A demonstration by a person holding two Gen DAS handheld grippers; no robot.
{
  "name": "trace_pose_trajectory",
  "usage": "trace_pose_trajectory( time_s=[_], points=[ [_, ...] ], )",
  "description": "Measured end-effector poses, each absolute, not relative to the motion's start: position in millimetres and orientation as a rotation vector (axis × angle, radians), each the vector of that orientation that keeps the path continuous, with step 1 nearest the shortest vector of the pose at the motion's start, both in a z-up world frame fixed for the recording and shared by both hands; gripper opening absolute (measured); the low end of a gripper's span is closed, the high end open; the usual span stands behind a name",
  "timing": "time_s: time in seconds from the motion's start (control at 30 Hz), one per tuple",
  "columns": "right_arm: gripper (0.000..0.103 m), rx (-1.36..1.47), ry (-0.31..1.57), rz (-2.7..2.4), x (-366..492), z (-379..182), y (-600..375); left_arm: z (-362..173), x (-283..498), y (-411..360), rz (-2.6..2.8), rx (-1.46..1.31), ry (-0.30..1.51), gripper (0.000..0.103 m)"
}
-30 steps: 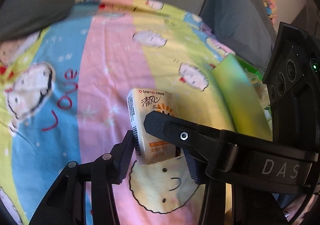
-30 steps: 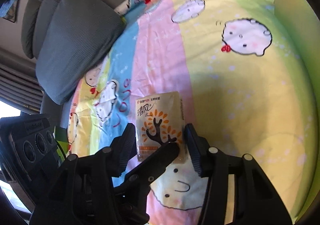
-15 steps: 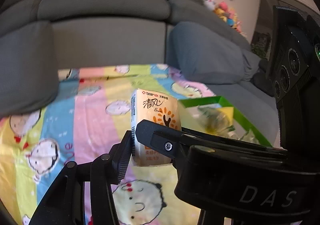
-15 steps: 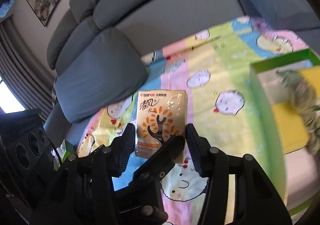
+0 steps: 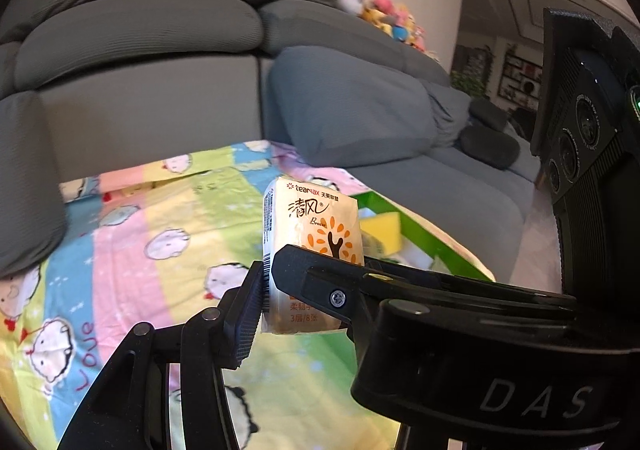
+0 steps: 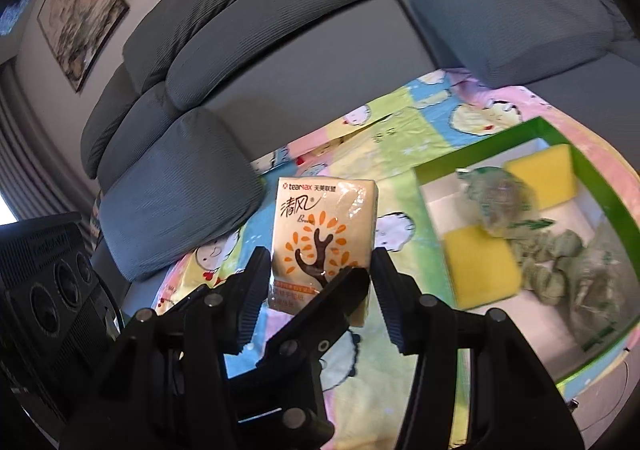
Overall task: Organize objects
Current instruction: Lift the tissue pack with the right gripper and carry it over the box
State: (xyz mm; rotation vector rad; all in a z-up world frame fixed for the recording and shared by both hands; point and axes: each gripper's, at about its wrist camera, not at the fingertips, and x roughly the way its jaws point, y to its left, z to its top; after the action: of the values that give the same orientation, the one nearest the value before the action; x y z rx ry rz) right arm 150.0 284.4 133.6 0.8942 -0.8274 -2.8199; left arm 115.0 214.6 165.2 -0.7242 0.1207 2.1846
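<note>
A beige tissue pack point(image 5: 308, 226) point(image 6: 324, 221) with an orange tree print hangs upright above the striped cartoon blanket point(image 5: 120, 250) point(image 6: 360, 125). Both grippers hold it together. My left gripper point(image 5: 304, 302) is shut on its lower sides; its left pad presses the barcode edge, while its right finger is hidden behind the other gripper's black finger. My right gripper point(image 6: 320, 278) is shut on the pack's left and right edges, with a finger of the left gripper crossing in front. To the right lies the green-rimmed box point(image 6: 480, 145) point(image 5: 432, 242).
The box holds two yellow sponges point(image 6: 480, 262) and several green wrapped bundles point(image 6: 548, 254). A grey sofa point(image 5: 160, 109) with loose cushions point(image 6: 180, 185) surrounds the blanket. Plush toys point(image 5: 380, 17) sit on the sofa back. Framed pictures point(image 6: 80, 17) hang on the wall.
Both grippers have lifted the tissue pack off the blanket and tilted upward. The sofa back and the green box have come into view.
</note>
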Motion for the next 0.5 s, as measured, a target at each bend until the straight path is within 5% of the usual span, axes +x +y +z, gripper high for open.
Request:
trace_pose_trajectory(
  time_s=[0.5],
  points=[
    [0.052, 1.038, -0.983, -2.909, 169.2, 110.1, 336.4, 140.5, 121.1, 272.9, 1.982, -0.882, 0.125, 0.049]
  ],
)
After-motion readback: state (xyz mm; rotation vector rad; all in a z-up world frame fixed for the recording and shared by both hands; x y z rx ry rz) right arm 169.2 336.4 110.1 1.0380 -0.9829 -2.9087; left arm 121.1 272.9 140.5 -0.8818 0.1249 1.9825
